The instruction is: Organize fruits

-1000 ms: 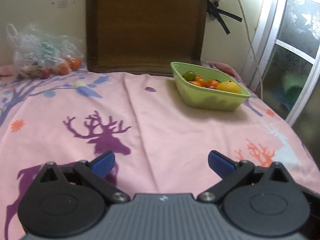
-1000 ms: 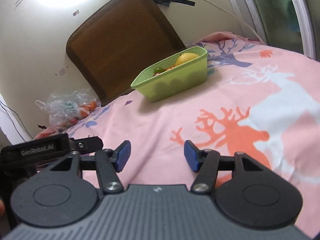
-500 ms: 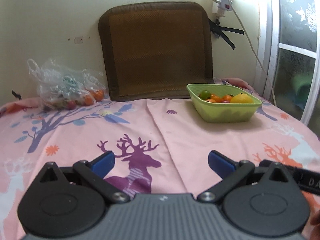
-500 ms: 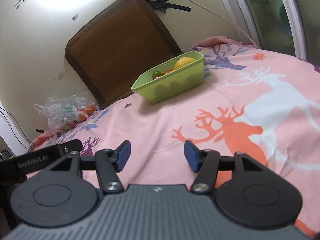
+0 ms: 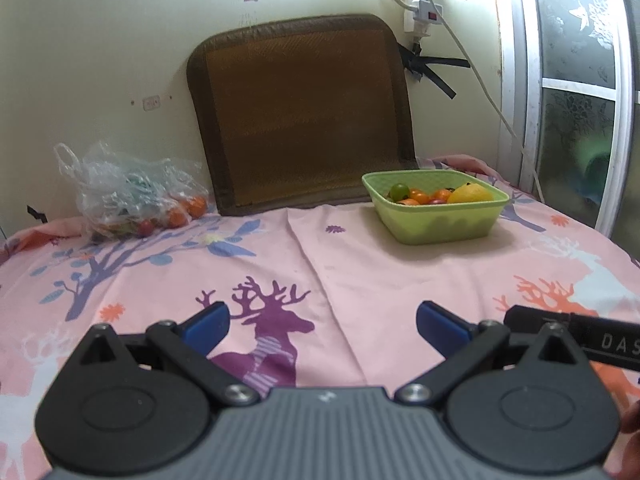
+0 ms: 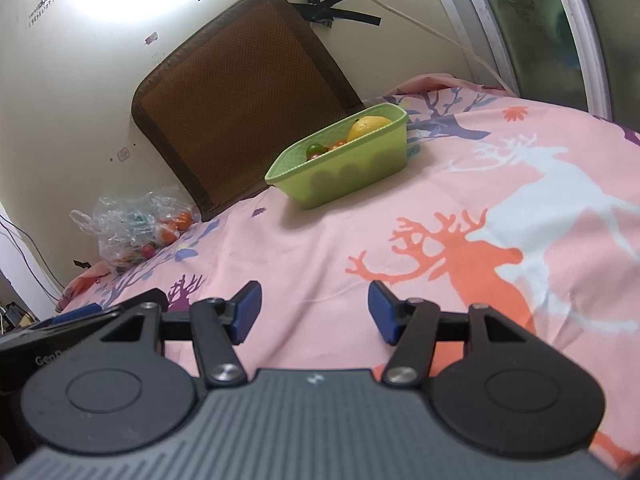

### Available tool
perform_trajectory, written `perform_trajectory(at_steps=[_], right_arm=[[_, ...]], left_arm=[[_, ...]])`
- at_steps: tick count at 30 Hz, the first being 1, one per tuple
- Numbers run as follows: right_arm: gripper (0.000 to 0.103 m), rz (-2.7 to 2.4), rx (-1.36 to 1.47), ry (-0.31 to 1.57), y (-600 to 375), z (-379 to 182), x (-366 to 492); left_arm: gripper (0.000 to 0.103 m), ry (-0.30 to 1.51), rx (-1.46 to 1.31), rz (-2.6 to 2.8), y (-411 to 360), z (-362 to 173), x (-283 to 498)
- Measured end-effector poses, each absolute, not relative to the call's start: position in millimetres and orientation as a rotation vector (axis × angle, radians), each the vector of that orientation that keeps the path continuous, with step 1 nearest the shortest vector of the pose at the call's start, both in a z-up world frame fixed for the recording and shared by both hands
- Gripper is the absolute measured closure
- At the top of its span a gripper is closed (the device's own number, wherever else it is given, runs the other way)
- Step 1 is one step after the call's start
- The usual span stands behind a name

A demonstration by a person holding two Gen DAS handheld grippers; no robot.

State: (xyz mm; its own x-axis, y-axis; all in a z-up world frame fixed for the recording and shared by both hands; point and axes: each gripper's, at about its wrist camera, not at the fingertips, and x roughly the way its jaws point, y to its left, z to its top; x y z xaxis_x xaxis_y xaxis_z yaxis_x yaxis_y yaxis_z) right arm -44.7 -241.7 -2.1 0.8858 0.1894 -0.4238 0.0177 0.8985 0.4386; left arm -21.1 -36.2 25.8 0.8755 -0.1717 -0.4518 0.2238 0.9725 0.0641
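A light green basket [image 5: 440,224] [image 6: 344,178] stands on the pink deer-print cloth toward the back right, holding a yellow fruit [image 5: 470,194] [image 6: 368,127], a green one [image 5: 399,191] and several small orange and red ones. A clear plastic bag [image 5: 128,192] [image 6: 136,228] with more orange and red fruits lies at the back left by the wall. My left gripper [image 5: 322,326] hovers low over the near cloth, open and empty. My right gripper [image 6: 314,310] is also open and empty, well short of the basket, beside the left one.
A brown woven cushion [image 5: 300,120] [image 6: 240,92] leans against the wall behind the basket. A white cable [image 5: 476,72] hangs from a power strip taped to the wall. A framed glass window [image 5: 576,92] borders the right side. The cloth [image 5: 360,272] between grippers and basket is bare.
The left wrist view has rolled level and swung left, so the bag and cushion sit more central and the right gripper's body shows at its right edge. The right gripper's jaws are unchanged.
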Motion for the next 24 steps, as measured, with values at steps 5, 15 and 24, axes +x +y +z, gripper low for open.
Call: perform_trajectory(at_steps=[5,15,24], right_arm=[[0.042,0.094,0.458,0.470,-244.5,-1.7,-47.2],[0.041,0.083,0.479,0.467,-244.1,-3.6,-52.7],[0.041,0.081,0.488,0.475,-245.9,-6.8,-51.3]], left_arm=[[0.000,0.416,0.163,-0.192,-38.2,27.0,-27.1],[0.000,0.453,0.192,-0.198,-45.1,20.2,-28.4],[0.000,0.491,0.201,-0.206,-49.5,12.1,-26.5]])
